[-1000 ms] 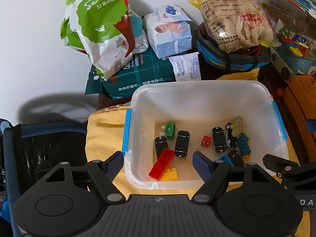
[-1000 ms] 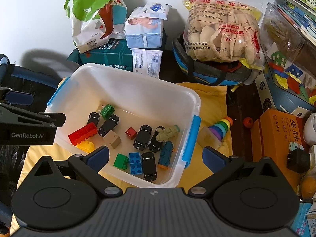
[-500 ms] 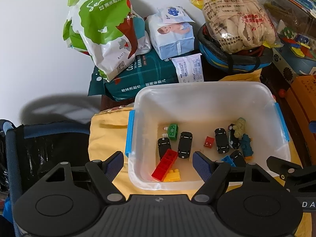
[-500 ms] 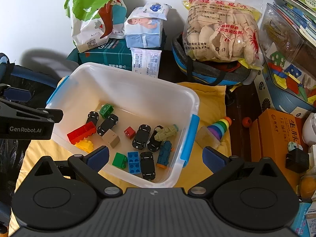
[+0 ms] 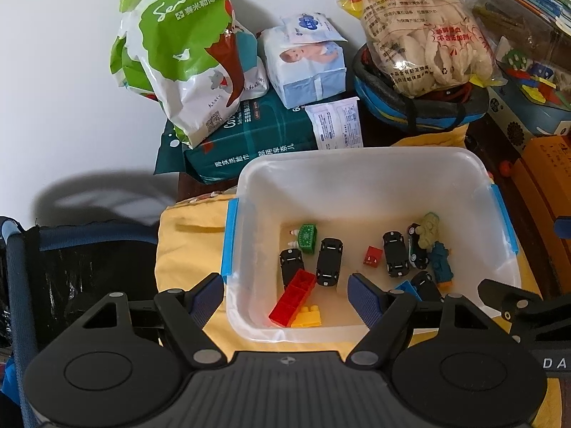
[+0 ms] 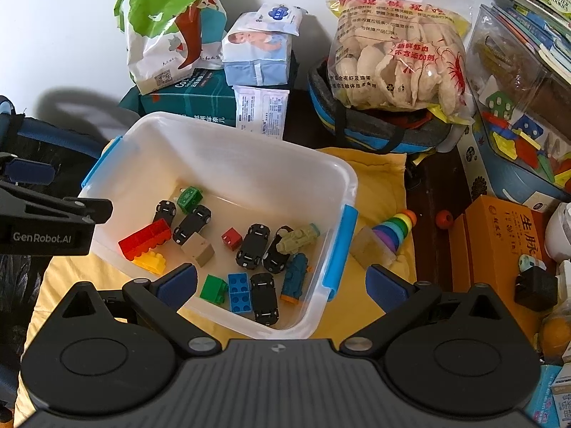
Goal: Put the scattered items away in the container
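Hovering at the near rim of the clear container (image 6: 246, 149), the left gripper (image 5: 285, 294) and right gripper (image 6: 282, 281) both stand spread wide with nothing between their pads. Toy cars (image 6: 254, 246), a red brick (image 6: 144, 239), a blue brick (image 6: 239, 292) and a wooden cube (image 6: 198, 248) lie inside the container, while a rainbow stacker (image 6: 392, 228) rests on the yellow cloth (image 6: 378, 178) just beside its right blue latch (image 6: 339, 249). Snack bags (image 6: 396, 46), a wipes pack (image 6: 257, 53) and an orange box (image 6: 499, 242) crowd the far and right sides, leaving open cloth only near the stacker.
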`<state>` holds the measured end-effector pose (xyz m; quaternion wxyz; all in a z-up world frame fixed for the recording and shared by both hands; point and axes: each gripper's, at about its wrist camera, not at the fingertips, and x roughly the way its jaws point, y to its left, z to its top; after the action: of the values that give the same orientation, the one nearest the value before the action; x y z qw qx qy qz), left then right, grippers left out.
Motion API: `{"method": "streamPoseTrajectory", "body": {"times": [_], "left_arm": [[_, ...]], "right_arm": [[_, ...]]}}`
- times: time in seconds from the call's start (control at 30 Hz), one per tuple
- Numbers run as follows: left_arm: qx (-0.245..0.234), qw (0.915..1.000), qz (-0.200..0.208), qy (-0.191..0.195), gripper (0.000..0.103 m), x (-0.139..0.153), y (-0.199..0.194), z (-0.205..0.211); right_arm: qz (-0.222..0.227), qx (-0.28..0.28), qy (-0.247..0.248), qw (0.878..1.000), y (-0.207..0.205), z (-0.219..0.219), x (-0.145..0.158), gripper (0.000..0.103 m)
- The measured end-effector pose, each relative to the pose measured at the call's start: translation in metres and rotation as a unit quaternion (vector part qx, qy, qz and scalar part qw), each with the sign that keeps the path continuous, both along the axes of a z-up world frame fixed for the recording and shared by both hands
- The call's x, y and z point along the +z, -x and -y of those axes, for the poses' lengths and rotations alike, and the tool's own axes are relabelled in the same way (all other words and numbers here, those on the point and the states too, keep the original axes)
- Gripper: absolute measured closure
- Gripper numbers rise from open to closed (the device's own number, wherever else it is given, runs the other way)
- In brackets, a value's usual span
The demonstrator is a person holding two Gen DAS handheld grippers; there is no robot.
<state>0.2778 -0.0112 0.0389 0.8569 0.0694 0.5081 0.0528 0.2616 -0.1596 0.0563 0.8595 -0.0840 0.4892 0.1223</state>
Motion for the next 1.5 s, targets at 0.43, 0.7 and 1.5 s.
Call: {"method": "streamPoseTrajectory", "body": {"times": [0.43, 0.7, 1.5], "left_arm": [[-0.003, 1.0, 0.004, -0.002, 0.023, 0.0031, 0.0007, 0.0021], [-0.004, 1.0, 0.003, -0.004, 0.023, 0.0024, 0.0006, 0.0021], [-0.002, 1.0, 0.006, -0.004, 0.023, 0.0027, -0.0046, -0.0014]], "right_arm": [[0.0, 0.001, 0.0, 1.0, 0.0016, -0.0009, 0.0002, 0.0], [0.001, 0.001, 0.001, 1.0, 0.0024, -0.0006, 0.0004, 0.0], [-0.002, 0.004, -0.001, 1.0, -0.0055, -0.0055, -0.0022, 0.0]]}}
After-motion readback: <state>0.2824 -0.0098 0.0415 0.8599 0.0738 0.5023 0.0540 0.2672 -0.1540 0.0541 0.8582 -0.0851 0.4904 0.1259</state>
